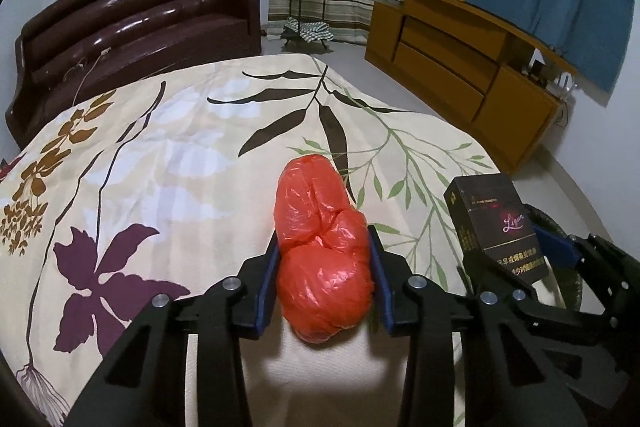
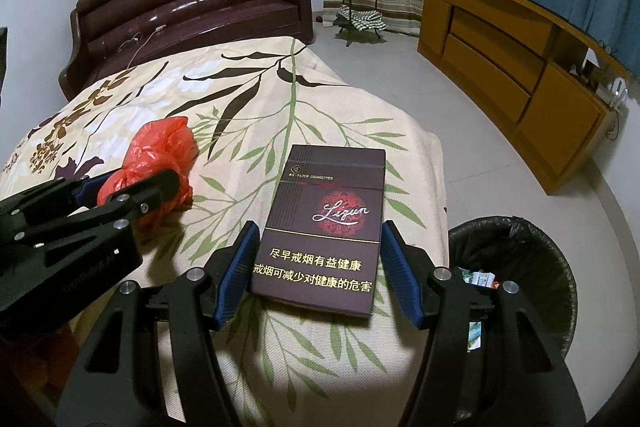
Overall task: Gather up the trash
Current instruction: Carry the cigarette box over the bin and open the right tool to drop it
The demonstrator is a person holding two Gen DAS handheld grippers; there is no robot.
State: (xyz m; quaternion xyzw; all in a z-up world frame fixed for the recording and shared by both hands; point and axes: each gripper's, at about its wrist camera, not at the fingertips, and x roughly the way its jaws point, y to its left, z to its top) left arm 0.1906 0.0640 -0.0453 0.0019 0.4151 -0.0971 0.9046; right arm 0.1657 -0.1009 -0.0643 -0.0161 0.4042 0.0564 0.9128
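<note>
While the left hand-held gripper squeezes the crumpled red plastic bag on the bed, near its foot edge, the right hand-held gripper clamps a cigarette pack beside the lined bin. The slack film may slide free when lifted, and the pack's smooth sides may slip.

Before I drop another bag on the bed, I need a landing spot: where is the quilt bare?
Bare: the wide stretch of quilt between the red plastic bag and the dark headboard, and the purple-flower corner. Crowded: the near edge, with the left gripper around the bag and the right gripper around the cigarette pack.
</note>
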